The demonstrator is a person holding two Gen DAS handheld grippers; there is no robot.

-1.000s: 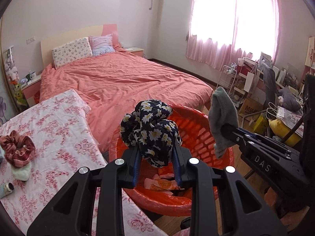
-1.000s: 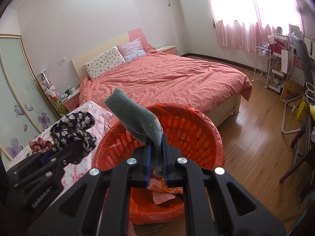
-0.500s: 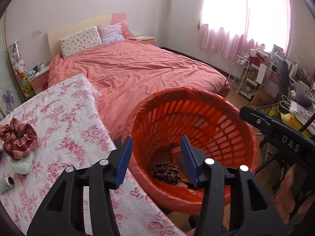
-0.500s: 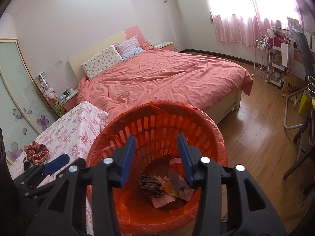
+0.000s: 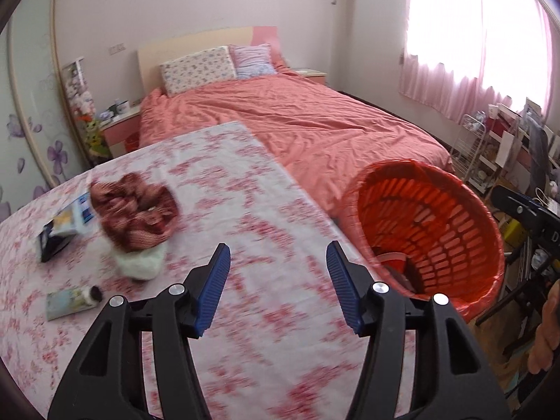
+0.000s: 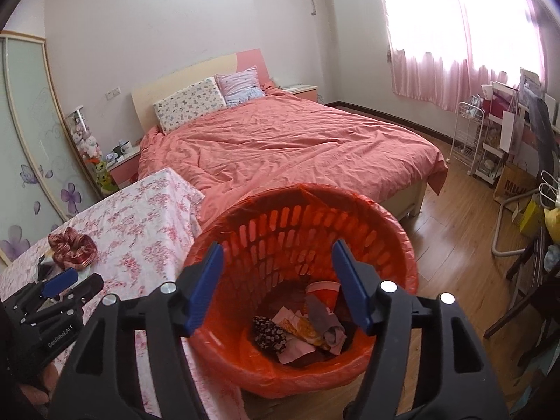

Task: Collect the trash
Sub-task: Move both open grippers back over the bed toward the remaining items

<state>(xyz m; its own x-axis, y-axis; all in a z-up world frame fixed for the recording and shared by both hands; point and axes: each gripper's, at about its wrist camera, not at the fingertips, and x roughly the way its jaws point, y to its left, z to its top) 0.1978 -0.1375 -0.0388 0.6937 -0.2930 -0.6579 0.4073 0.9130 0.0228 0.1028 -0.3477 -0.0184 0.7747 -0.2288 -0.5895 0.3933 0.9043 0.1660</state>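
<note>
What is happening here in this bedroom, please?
A person holding two tongs is collecting trash into the orange plastic basket. The right tongs hang open and empty over it, jaws just opened; a dark floral cloth and a grey cloth lie inside. The left tongs, also just opened and empty, point at the floral-covered table, where a red checked scrunchie and a small tube remain.

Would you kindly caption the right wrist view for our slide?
Right tool open and empty above the orange basket holding discarded scraps.

Bare tablecloth (image 5: 266, 217) ahead; scrunchie (image 5: 134, 211) left; basket (image 5: 490, 245) right
</note>
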